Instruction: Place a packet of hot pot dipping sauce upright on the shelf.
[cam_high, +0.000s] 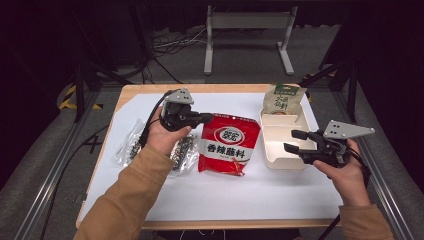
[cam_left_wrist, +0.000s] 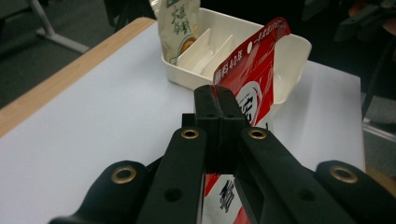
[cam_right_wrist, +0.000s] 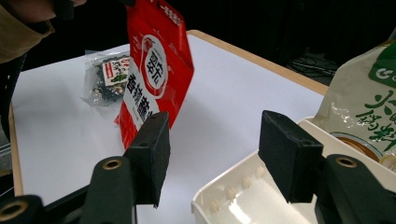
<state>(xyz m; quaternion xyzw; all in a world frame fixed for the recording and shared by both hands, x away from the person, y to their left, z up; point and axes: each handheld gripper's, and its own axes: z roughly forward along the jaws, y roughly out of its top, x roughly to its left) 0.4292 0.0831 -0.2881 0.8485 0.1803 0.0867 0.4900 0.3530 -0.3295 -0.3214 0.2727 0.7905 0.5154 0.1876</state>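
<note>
A white sheet covers the wooden counter (cam_high: 125, 95) in a dark room. The left tongs (cam_high: 207, 118) are clenched on the top edge of a red sauce packet (cam_high: 229, 145), holding it near the centre. At three o'clock of it sits a cream divided tray (cam_high: 280, 160), where the right tongs (cam_high: 292, 141) hover released with nothing between them. Clear snack bags (cam_high: 131, 142) lie at nine o'clock.

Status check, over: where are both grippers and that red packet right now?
Left gripper shut on red packet, lifted off the table. Right gripper open, empty, at the cream tray. Green-white pouch stands in the tray's far compartment; path looks clear.
</note>
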